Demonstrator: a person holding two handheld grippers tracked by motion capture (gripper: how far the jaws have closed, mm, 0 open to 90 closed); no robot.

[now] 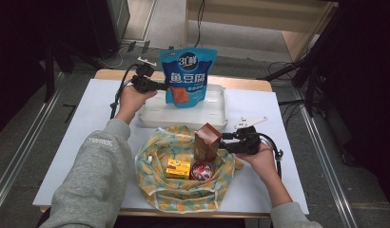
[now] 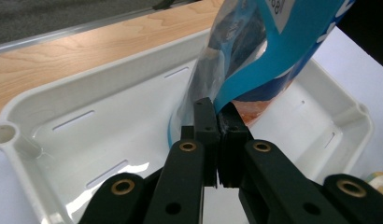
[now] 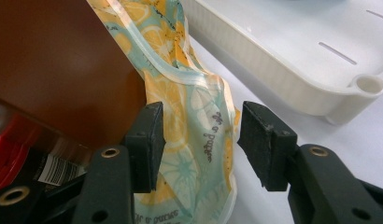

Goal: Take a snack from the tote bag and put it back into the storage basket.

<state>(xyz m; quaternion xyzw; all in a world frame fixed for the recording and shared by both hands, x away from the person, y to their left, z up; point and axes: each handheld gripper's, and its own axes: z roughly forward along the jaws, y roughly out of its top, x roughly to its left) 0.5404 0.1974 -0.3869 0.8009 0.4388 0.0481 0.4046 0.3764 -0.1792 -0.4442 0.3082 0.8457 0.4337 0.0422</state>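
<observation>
On the table [image 1: 69,142], a plastic tray [image 1: 217,118] lies toward the far edge, and a fabric bag [image 1: 183,194] lies spread just before it, on the person's side. A snack pouch [image 1: 187,76] hangs upright over the tray's left part, pinched at its left edge by the left gripper [image 1: 160,86]. Inside the bag, a carton [image 1: 207,141] stands upright at the right; before it sit a small box [image 1: 178,168] on the left and a round tin [image 1: 201,170] on the right, side by side. The right gripper [image 1: 225,139] sits just right of the carton, at the bag's right rim.

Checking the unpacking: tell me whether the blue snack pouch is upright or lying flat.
Upright: the blue snack pouch stands over the white tray, pinched at its edge by the left gripper.
</observation>
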